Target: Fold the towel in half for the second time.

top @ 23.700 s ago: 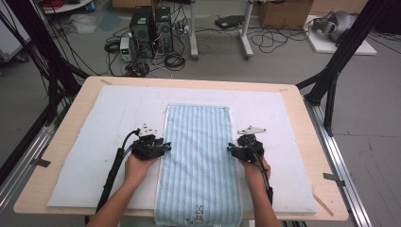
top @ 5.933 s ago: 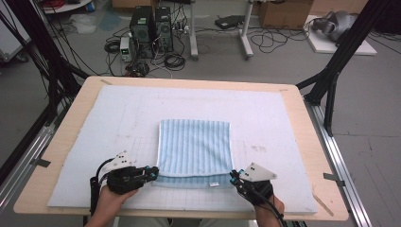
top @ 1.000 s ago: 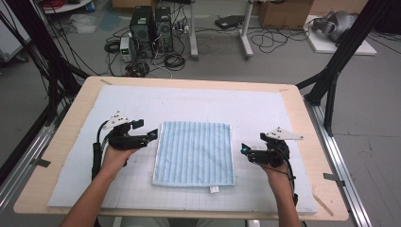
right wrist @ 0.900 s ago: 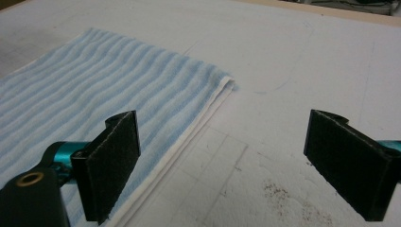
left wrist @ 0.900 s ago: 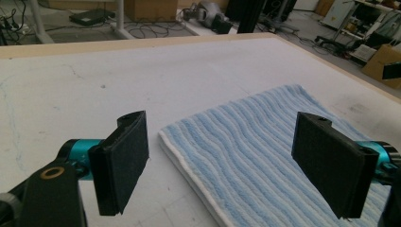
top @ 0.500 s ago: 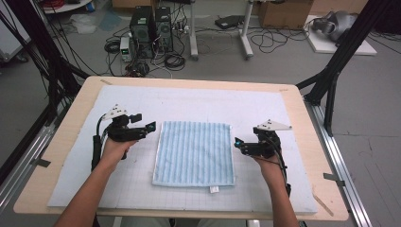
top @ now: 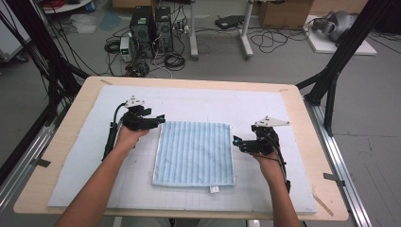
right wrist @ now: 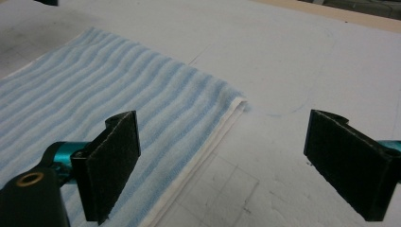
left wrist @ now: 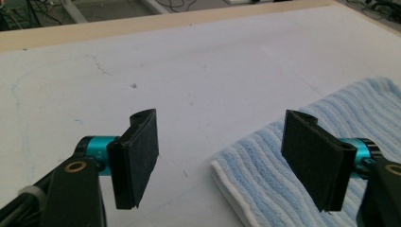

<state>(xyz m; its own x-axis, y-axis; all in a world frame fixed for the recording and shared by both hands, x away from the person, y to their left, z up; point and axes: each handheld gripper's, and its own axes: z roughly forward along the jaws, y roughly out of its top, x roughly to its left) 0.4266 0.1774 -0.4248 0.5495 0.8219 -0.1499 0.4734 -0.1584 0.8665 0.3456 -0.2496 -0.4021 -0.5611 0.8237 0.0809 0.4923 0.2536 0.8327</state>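
Note:
A light blue striped towel (top: 195, 152), folded in half, lies flat in the middle of the white mat (top: 208, 104). My left gripper (top: 159, 120) hovers at the towel's far left corner with its jaws open and nothing between them. In the left gripper view the towel corner (left wrist: 246, 165) lies between and just past the fingers (left wrist: 137, 156). My right gripper (top: 236, 142) is open at the towel's right edge, near the far right corner. The right gripper view shows that folded towel edge (right wrist: 208, 142) between the open jaws.
A small white label (top: 213, 189) sticks out from the towel's near edge. The mat lies on a wooden table (top: 293, 94) framed by black struts. Computers and cables sit on the floor beyond the far edge.
The towel went from laid out long to folded in half. In the last second both grippers moved inward to its far corners, the left to the right, the right to the left.

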